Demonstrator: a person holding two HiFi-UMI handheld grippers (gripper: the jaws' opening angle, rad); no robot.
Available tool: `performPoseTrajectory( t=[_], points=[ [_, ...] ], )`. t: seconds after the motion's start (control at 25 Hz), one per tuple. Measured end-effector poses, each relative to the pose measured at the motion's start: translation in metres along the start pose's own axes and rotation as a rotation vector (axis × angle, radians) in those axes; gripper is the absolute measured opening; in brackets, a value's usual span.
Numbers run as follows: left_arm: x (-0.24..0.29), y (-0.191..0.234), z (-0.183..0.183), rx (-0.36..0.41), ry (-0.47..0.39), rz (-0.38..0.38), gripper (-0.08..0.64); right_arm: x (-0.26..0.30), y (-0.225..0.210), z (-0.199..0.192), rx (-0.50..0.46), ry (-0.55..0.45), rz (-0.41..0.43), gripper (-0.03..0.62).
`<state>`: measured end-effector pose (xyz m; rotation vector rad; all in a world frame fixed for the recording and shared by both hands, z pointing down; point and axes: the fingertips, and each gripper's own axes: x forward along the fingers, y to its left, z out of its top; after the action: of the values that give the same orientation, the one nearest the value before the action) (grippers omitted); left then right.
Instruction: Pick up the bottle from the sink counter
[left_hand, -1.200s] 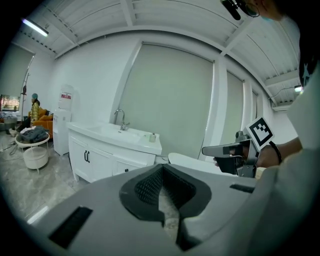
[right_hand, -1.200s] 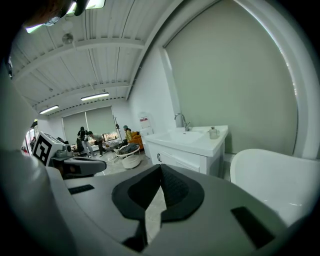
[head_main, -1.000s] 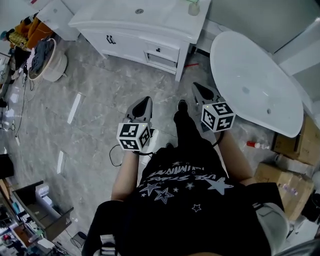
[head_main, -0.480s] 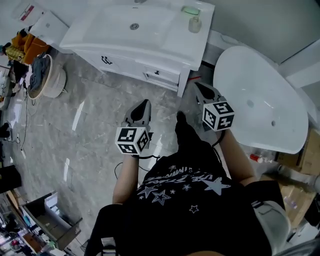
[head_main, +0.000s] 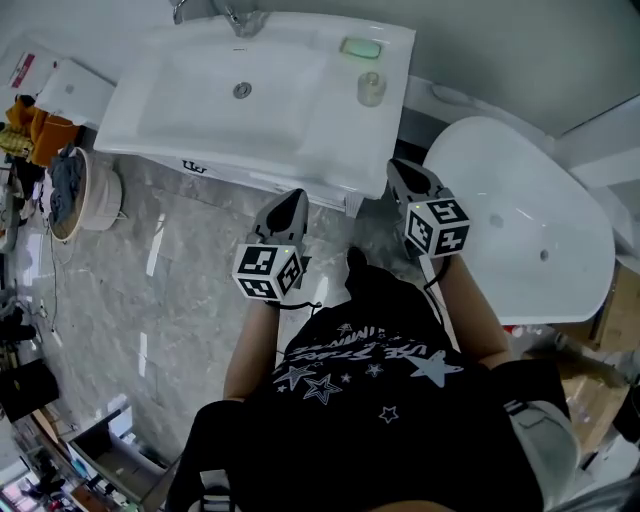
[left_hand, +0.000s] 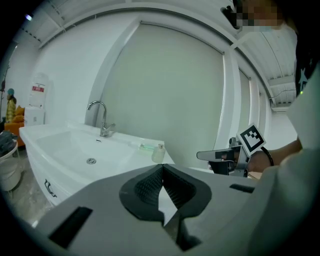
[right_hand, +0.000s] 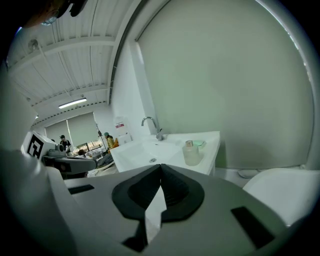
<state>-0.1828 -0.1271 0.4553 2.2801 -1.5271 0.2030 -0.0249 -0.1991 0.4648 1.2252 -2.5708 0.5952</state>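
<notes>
Closer now: desk (head_main: 340, 130); bottle (head_main: 371, 88) on it untouched, pickup not begun. Left gripper (head_main: 293, 198), right gripper (head_main: 396, 167) jaws clenched, empty; prob. out of reach.

No words can be read for sure. The black shirt (head_main: 400, 420) has white letters and stars on it, but they are upside down and too fuzzy to spell out. A small red and white label (head_main: 22, 70) sits on a white box (head_main: 68, 90); its print is too tiny to read. The cube (head_main: 267, 272) on the left gripper (head_main: 291, 203) and the cube (head_main: 437, 228) on the right gripper (head_main: 396, 170) show black and white square marks, not letters
</notes>
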Motion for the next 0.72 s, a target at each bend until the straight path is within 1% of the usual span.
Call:
performPoseTrajectory(
  t=[0.16, 0.28, 0.4, 0.52, 0.56, 0.72],
  points=[
    [0.049, 0.009, 0.017, 0.019, 0.002, -0.019, 0.009, 0.020, -0.037, 0.016, 0.014, -0.009, -0.029, 0.006],
    [0.079, 0.010, 0.029, 0.040, 0.015, -0.051, 0.009, 0.030, -0.058, 0.026, 0.026, -0.008, -0.051, 0.006],
    [0.102, 0.006, 0.036, 0.065, 0.042, -0.115, 0.011, 0.034, -0.072, 0.032, 0.044, -0.014, -0.075, 0.006],
    [0.125, 0.005, 0.036, 0.087, 0.069, -0.178, 0.017, 0.040, -0.083, 0.031, 0.068, -0.021, -0.104, 0.006],
    [0.133, 0.005, 0.036, 0.094, 0.076, -0.198, 0.044, 0.042, -0.087, 0.029, 0.077, -0.022, -0.117, 0.006],
    [0.165, 0.009, 0.038, 0.133, 0.074, -0.269, 0.218, 0.050, -0.100, 0.029, 0.096, -0.029, -0.188, 0.006]
  ],
)
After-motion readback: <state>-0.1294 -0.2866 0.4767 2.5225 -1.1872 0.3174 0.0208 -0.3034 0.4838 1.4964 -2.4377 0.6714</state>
